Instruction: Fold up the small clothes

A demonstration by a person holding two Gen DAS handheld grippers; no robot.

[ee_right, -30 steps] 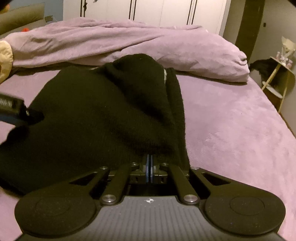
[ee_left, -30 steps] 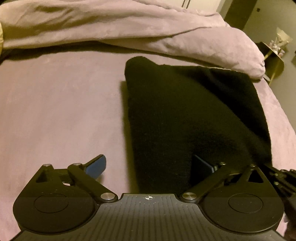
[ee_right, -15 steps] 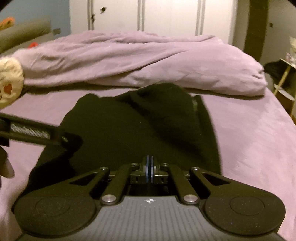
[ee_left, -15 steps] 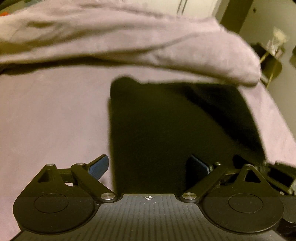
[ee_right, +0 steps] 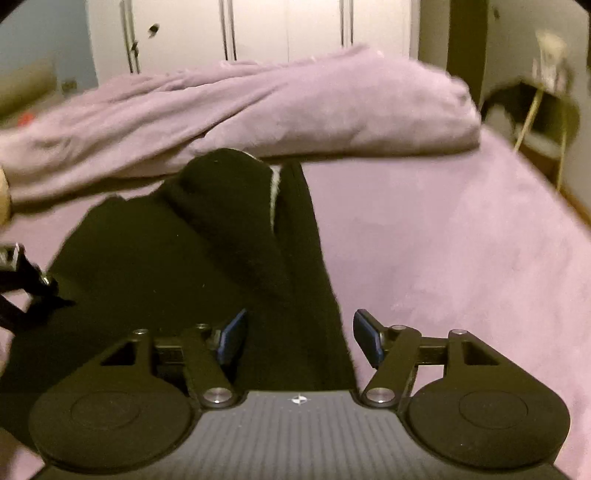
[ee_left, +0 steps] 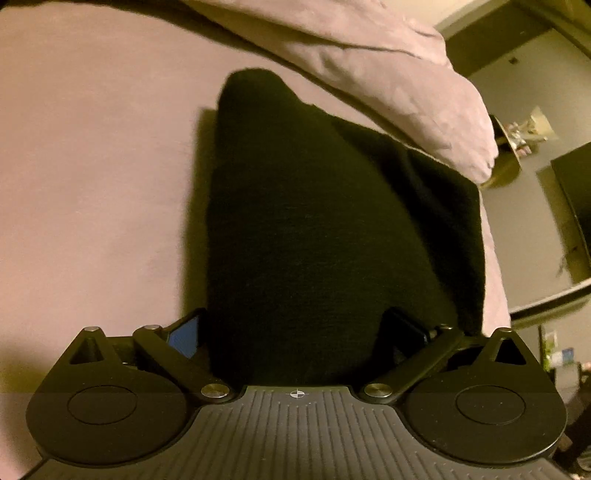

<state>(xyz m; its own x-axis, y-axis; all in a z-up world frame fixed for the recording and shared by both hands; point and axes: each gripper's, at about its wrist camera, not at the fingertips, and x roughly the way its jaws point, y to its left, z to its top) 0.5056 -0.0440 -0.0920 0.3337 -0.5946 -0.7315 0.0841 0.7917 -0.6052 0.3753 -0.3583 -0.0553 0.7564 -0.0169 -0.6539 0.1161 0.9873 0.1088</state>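
- Black knit garment [ee_left: 314,229] lying folded on the purple bed sheet [ee_left: 92,177], toward the far part of the bed, its far tip just short of the bunched purple duvet [ee_right: 258,110].
- Thicker folded layer with a pale strip of lining [ee_right: 274,188] showing along the garment's right side in the right wrist view; exact kind of garment not clear.
- Left gripper [ee_left: 295,332] spread wide over the near edge of the garment, blue pad of one finger [ee_left: 184,338] at the cloth's left border, the other finger [ee_left: 404,330] dark against the fabric; nothing pinched between them.
- Right gripper [ee_right: 299,338] parted wide at the garment's near right edge, left blue pad [ee_right: 231,339] over the black cloth, right pad [ee_right: 367,341] over bare sheet; cloth's right border running between the two, not clamped.
- Part of the left tool visible at the left border of the right wrist view, resting at the garment's left edge.
- White wardrobe doors [ee_right: 258,29] behind the duvet; small side table [ee_right: 535,118] past the bed's far right corner, blurred.
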